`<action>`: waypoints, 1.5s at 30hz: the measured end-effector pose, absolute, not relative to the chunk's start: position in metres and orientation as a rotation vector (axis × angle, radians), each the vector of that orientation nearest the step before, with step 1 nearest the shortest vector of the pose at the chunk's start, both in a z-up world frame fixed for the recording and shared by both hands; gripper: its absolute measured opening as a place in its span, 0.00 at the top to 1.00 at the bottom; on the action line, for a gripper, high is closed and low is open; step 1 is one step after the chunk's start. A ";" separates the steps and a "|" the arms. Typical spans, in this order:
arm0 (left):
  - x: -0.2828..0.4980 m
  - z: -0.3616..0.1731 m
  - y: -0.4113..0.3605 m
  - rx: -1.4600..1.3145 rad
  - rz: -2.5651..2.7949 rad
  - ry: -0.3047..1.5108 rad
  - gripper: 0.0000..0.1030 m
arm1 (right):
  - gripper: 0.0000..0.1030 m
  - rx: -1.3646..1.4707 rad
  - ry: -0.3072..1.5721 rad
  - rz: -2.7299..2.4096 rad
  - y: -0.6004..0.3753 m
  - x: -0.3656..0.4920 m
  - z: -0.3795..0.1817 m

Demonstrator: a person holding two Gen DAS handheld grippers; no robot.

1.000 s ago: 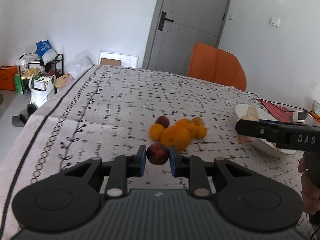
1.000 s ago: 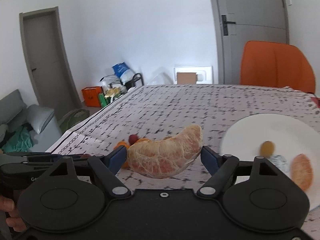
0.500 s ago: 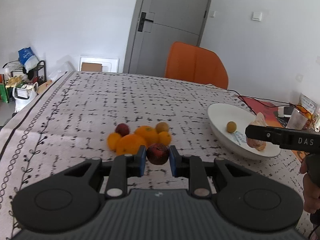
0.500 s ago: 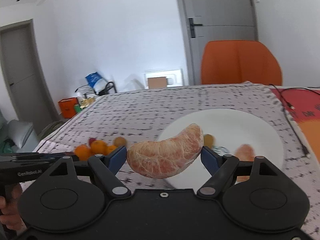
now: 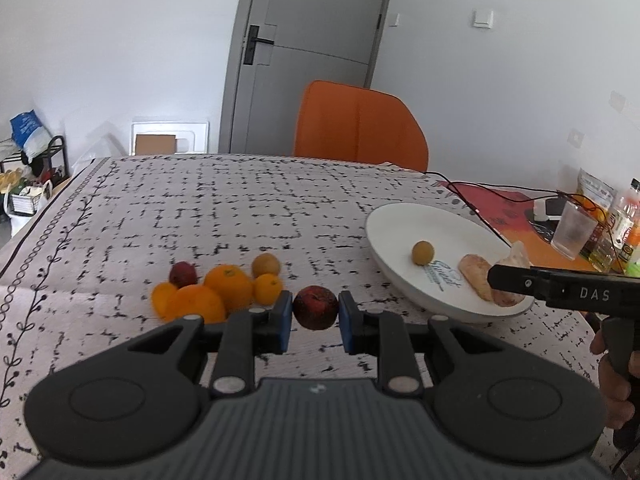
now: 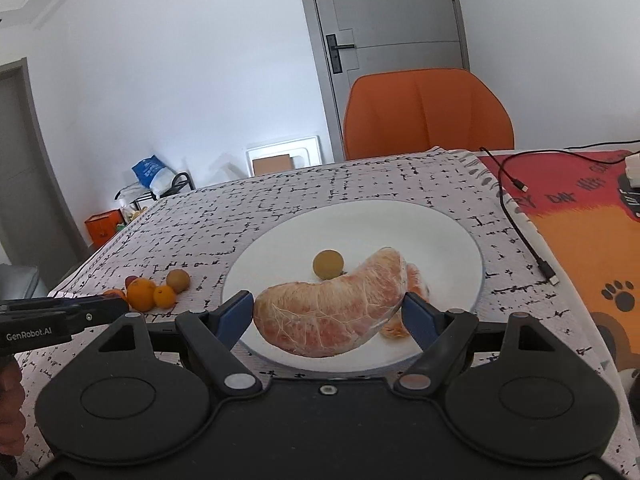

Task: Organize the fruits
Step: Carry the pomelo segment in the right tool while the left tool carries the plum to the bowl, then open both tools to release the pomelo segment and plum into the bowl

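We hold a pomelo segment [image 6: 330, 314] clamped between the blue pads of the right gripper [image 6: 328, 314], above the near part of the white plate [image 6: 448, 232]. Its long axis runs pad to pad, with the right tip tilted up. The gripper points slightly down, over a small yellow fruit [image 6: 328, 264] lying on the plate. Our left gripper [image 5: 315, 314] is closed on a dark red round fruit [image 5: 315, 307], lifted off the patterned tablecloth [image 5: 240, 216] just right of the pile of oranges [image 5: 216, 292].
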State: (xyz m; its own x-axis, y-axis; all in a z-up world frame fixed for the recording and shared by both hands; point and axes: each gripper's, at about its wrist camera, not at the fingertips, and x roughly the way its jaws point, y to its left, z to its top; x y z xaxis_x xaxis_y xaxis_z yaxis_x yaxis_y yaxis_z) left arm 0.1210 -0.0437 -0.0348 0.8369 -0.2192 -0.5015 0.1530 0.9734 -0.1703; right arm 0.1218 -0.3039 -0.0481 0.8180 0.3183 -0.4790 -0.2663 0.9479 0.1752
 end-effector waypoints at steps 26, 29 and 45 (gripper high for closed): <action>0.157 -0.019 -0.123 -0.009 -0.333 0.515 0.78 | 0.18 0.177 0.487 0.292 -0.344 0.106 -0.050; 0.161 -0.019 -0.129 -0.004 -0.339 0.515 0.78 | 0.18 0.182 0.487 0.290 -0.345 0.105 -0.050; 0.155 -0.015 -0.113 0.010 -0.223 0.507 0.20 | 0.15 0.202 0.484 0.286 -0.347 0.107 -0.051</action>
State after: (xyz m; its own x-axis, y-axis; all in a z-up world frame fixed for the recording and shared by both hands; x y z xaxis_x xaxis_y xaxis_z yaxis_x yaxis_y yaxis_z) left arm 0.1549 -0.1128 -0.0149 0.8503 -0.2093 -0.4829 0.2141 0.9757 -0.0459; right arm 0.1067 -0.3467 -0.0512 0.8466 0.3164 -0.4279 -0.2216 0.9406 0.2572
